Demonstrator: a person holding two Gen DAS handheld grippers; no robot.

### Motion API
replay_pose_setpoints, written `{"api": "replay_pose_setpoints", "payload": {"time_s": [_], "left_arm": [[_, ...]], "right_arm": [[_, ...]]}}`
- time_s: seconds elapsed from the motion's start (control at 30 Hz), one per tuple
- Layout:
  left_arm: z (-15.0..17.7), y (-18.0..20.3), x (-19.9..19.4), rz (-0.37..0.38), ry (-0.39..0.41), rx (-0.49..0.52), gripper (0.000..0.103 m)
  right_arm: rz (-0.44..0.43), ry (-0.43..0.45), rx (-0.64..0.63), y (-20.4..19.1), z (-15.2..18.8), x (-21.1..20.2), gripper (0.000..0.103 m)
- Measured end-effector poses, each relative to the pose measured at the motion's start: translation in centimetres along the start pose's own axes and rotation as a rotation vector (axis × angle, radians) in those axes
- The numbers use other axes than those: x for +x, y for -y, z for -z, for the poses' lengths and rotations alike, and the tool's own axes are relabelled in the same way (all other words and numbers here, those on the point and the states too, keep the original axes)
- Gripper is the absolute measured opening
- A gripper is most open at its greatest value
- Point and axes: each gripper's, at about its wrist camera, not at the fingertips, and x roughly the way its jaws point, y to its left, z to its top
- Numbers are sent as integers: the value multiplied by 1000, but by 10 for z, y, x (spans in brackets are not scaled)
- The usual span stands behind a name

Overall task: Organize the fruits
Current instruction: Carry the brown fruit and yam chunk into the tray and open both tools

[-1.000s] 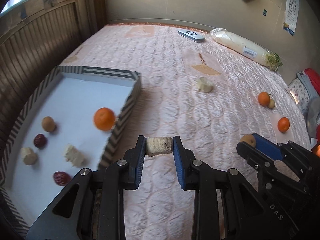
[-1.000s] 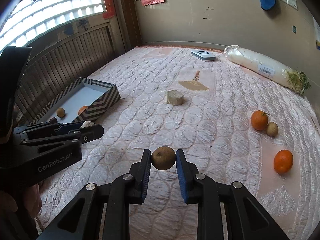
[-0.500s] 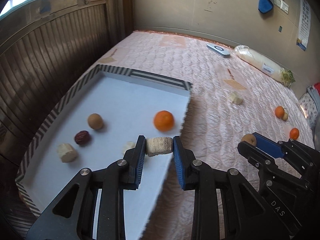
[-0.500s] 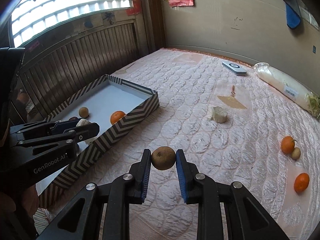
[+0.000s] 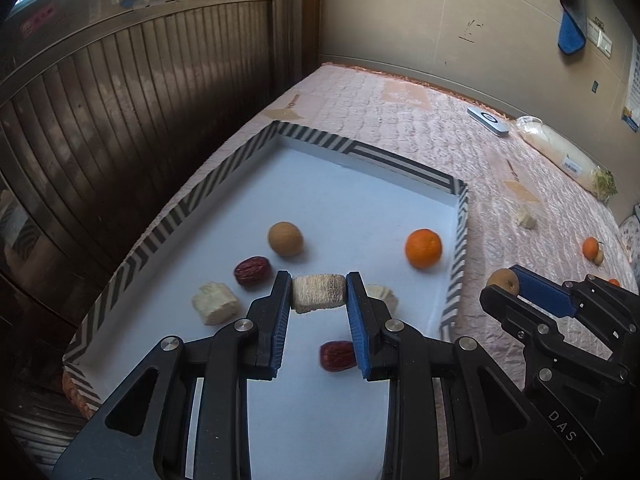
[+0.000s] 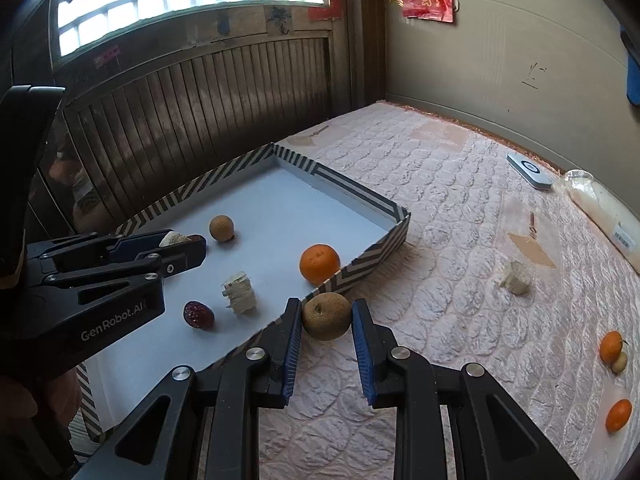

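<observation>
My left gripper [image 5: 319,293] is shut on a pale fibrous chunk [image 5: 319,293], held above the white floor of the striped tray [image 5: 360,152]. In the tray lie an orange [image 5: 423,248], a brown round fruit [image 5: 285,239], two red dates [image 5: 252,271] [image 5: 337,356] and two more pale chunks [image 5: 215,308]. My right gripper [image 6: 326,316] is shut on a brown round fruit [image 6: 326,316], hovering just outside the tray's near wall [image 6: 372,264]. In the right wrist view the left gripper [image 6: 176,246] shows over the tray.
On the pink quilted mattress [image 6: 460,280] lie a pale chunk [image 6: 516,278], two oranges [image 6: 611,346] [image 6: 618,415] and a small tan fruit [image 6: 620,362]. A white remote [image 6: 529,170] and a bagged vegetable [image 5: 560,152] lie near the back wall. Dark wooden slats [image 5: 120,100] border the tray's left.
Both grippers have swept left across the mattress with their loads. The left one now hangs over the tray; the right one has reached the tray's near wall.
</observation>
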Motion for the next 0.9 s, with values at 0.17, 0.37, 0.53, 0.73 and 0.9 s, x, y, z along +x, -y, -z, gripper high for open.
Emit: {"api": "replay_pose_setpoints", "payload": {"time_s": [0.17,0.37,0.53,0.73,0.9], "left_arm": [[5,-19,2,-21,-10,-25,27],[8,-34,6,-38,-25,-45,27],[10,-38,9,-39,-35,-46,27],[11,-42,8,-28,-36,-52,27],[11,-43,8,-19,-33,-54,27]], "right_arm": [[-26,-9,-35,-17,-8,10,24],[-49,-30,-73,-35,-17,27,24],[-57,-51,-90,-44,-24,39,24],[-62,-55,-93,-48,-36,49,24],[-60,-72,-114,-53,-45,61,24]]}}
